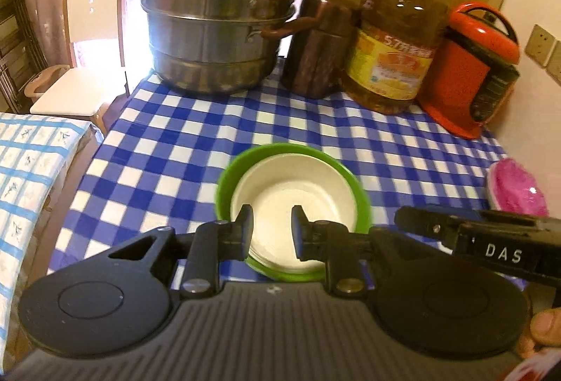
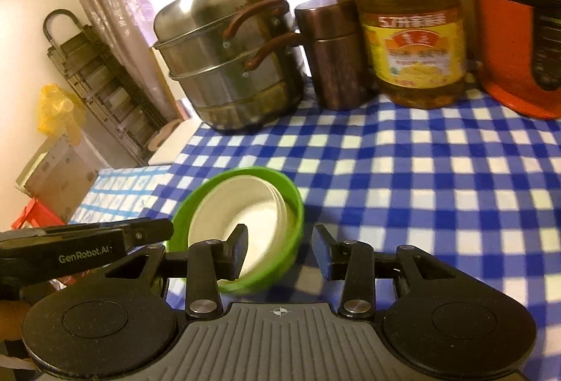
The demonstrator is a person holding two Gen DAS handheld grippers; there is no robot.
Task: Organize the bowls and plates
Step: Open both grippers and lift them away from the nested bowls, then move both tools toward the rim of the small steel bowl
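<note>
Where our left fingers (image 1: 245, 226) point, we find a white bowl (image 1: 298, 202) nested inside a green bowl (image 1: 224, 184), both standing on the checked cloth (image 1: 175, 142). From the left wrist, the stack sits directly ahead of and partly beneath the fingertips, with the near rim hidden behind them. Our left gripper (image 1: 271, 233) has its jaws narrowly parted with nothing between them; the pads hang over the white bowl's inside, and we cannot tell whether they touch it. From the right wrist, the green bowl (image 2: 291, 205) lies ahead and to the left of the fingers: the left finger (image 2: 238, 240) stands in front of the white bowl (image 2: 245, 216), while the right finger stands over bare cloth (image 2: 420, 188). Our right gripper (image 2: 280, 249) is moderately open and holds nothing. Each gripper shows at the edge of the other's view, the two close side by side.

Farther beyond the fingers, along the far edge of the cloth, stand a steel steamer pot (image 1: 217, 23), a dark cup (image 1: 315, 51), an oil bottle (image 1: 396, 40) and an orange cooker (image 1: 473, 65), in that order from left to right. To the right of the left gripper, something pink (image 1: 515, 188) lies at the cloth's edge. A thumb (image 1: 543, 321) shows at the lower right.
</note>
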